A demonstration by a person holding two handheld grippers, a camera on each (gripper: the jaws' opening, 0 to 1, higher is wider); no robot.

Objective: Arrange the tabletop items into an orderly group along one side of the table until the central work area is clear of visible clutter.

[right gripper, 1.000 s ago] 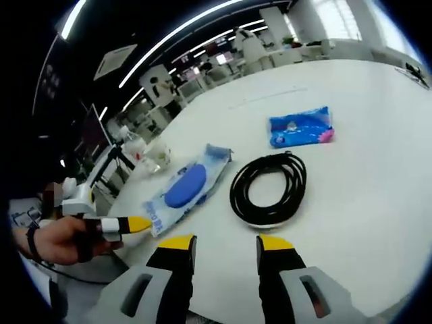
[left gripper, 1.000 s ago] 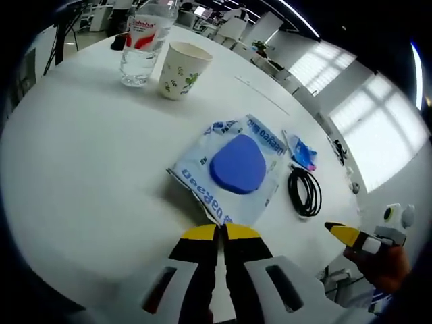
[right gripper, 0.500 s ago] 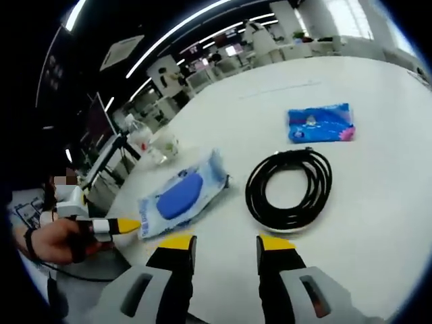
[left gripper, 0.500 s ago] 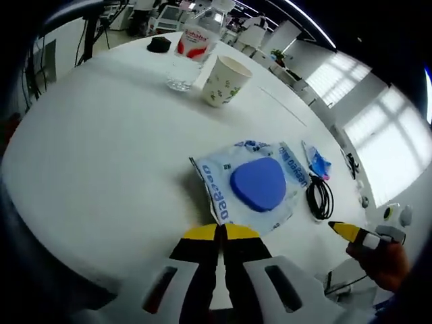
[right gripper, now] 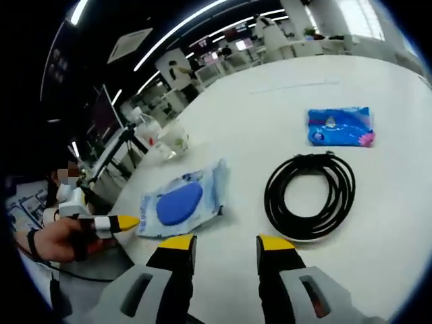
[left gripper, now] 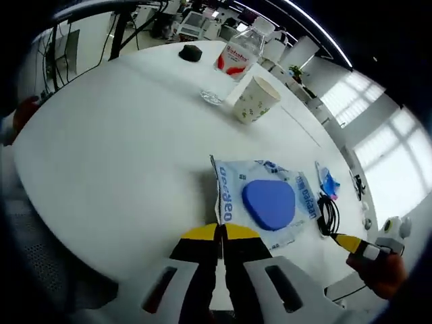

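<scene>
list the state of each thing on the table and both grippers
left gripper: shut, at the near edge of the wipes pack
right gripper: open, holding nothing
wipes pack: lying flat, blue lid closed
black cable: coiled, flat on the table
paper cup: upright, open top
water bottle: upright
blue packet: lying flat

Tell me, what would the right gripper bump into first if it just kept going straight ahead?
Probably the black coiled cable. The right gripper points across bare white table, and the coil lies slightly right of its line, so it might just brush past.
</scene>
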